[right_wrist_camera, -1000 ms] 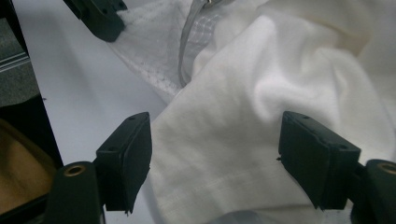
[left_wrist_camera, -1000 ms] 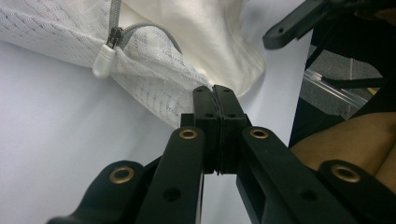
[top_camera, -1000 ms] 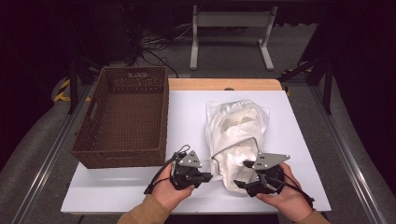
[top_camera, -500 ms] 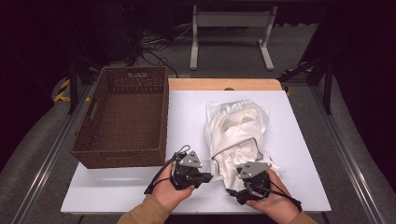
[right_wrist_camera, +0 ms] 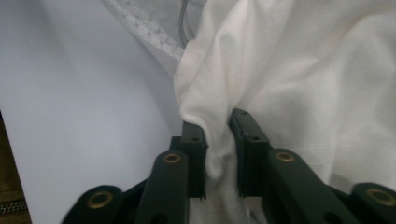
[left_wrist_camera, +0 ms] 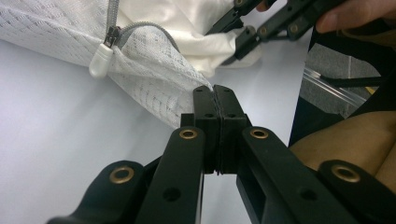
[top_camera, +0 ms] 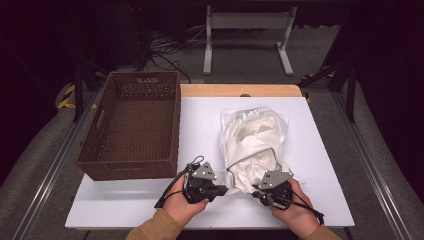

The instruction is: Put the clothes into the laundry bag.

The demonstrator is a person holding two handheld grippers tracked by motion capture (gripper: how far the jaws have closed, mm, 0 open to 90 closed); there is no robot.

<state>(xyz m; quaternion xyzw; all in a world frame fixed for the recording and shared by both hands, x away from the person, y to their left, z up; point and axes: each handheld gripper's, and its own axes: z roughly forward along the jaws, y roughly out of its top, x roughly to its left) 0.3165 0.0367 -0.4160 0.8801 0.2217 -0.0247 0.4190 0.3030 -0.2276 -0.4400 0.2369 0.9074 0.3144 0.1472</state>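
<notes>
On the left of the white desk [top_camera: 135, 200] stands a brown wicker basket [top_camera: 132, 125], with nothing in it that shows. Just right of it, the left hand-held gripper [left_wrist_camera: 215, 100] is clenched on the thin edge of the white mesh laundry bag [top_camera: 252, 142], near its open zipper [left_wrist_camera: 102, 58]. The bag lies in the middle of the desk, near the front edge, with a white garment [right_wrist_camera: 299, 70] spilling from its mouth. Both are light, limp and likely to slide and bunch, so a pinch on a gathered fold or on the seamed rim by the zipper seems the surest hold, not on flat cloth. On the right, the right hand-held gripper [right_wrist_camera: 217, 126] grasps a fold of the garment; its jaws have just been closing, with that fold between them. Against a second ago, this gripper has turned and come in toward the bag's mouth, while the left one sits where it was
</notes>
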